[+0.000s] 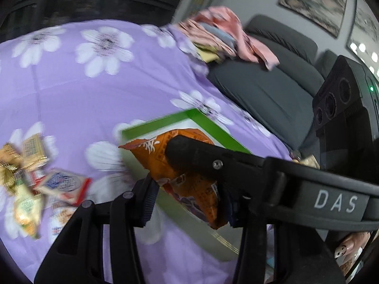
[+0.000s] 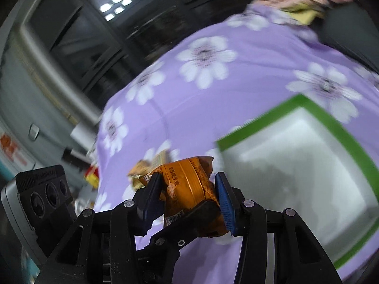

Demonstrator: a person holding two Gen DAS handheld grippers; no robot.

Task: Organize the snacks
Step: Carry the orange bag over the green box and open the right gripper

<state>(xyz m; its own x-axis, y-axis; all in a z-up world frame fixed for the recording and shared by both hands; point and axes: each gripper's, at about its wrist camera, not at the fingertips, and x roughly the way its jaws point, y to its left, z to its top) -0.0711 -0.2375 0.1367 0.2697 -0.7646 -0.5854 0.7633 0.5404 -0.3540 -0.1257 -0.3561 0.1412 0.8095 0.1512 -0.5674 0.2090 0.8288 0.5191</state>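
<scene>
Purple floral cloth (image 1: 94,99) | snack pile (image 1: 30,184) left | green-rimmed box (image 2: 308,161) right

Below me the surface (image 1: 94,90) is draped in a purple cloth printed with white flowers. On it sits a white box with a green rim (image 2: 315,108), open side up. Well apart from the box lies a heap of small snack packets (image 1: 30,177), blurred.
</scene>
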